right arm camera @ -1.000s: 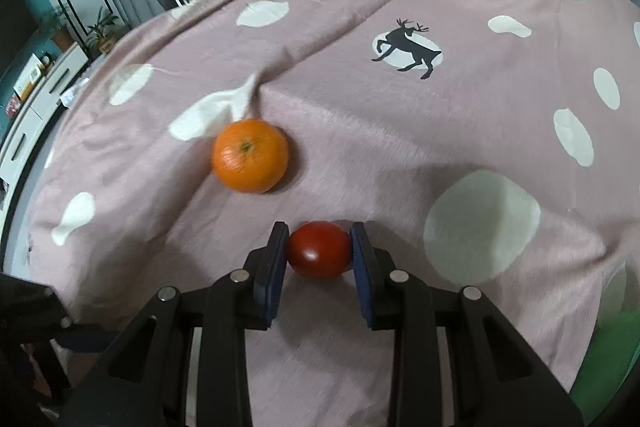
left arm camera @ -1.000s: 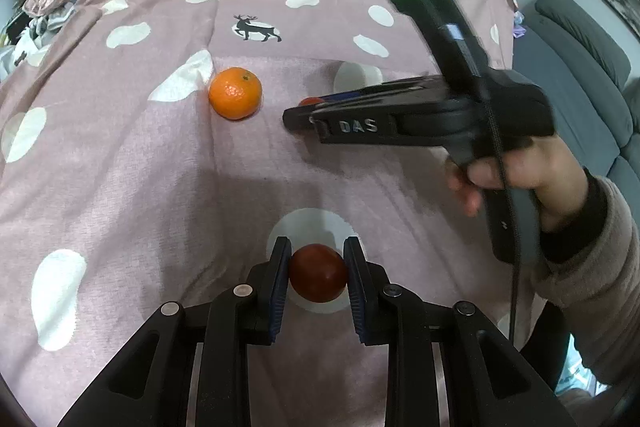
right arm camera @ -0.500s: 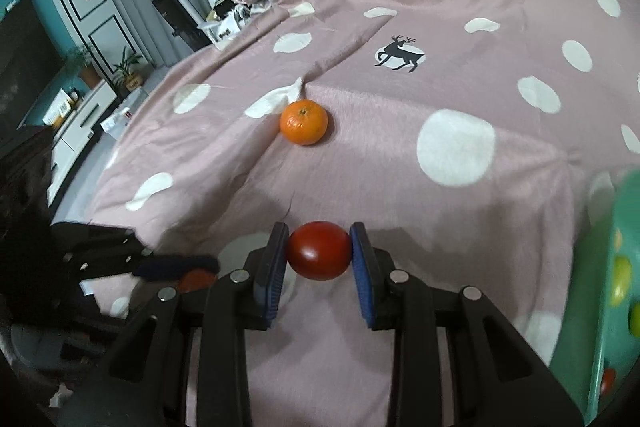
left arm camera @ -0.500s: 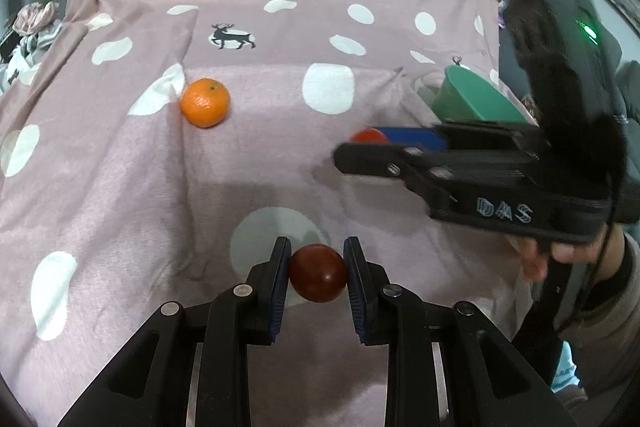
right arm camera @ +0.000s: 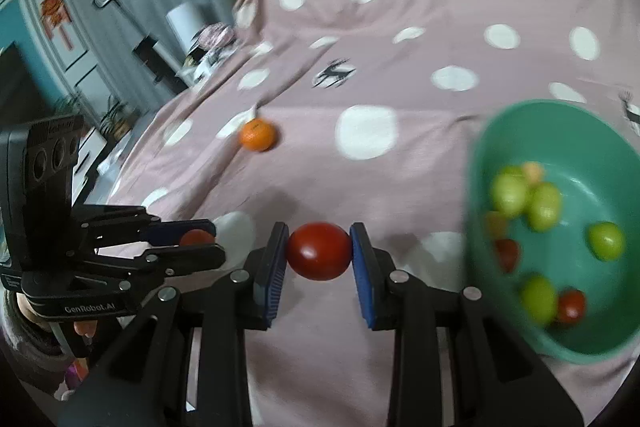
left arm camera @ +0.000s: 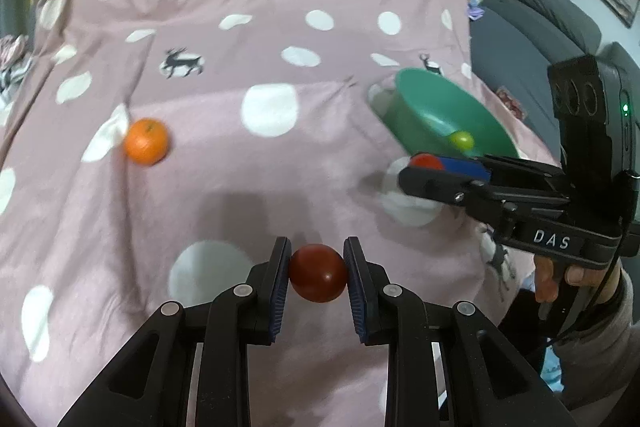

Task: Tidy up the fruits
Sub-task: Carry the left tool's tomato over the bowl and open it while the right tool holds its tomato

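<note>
While both wrist cameras looked down over a pink spotted cloth [left arm camera: 240,195], each hand-held gripper pinched a small red fruit between its blue pads. At lower centre of the left view, the left hand-held gripper [left arm camera: 318,273] clamped a dark red tomato [left arm camera: 318,273]. At lower centre of the right view, the right hand-held gripper [right arm camera: 319,251] gripped another red tomato [right arm camera: 319,251]. An orange [left arm camera: 146,141] lay alone on the cloth at centre left. A green bowl [right arm camera: 500,147] at the right edge held several green and red fruits.
</note>
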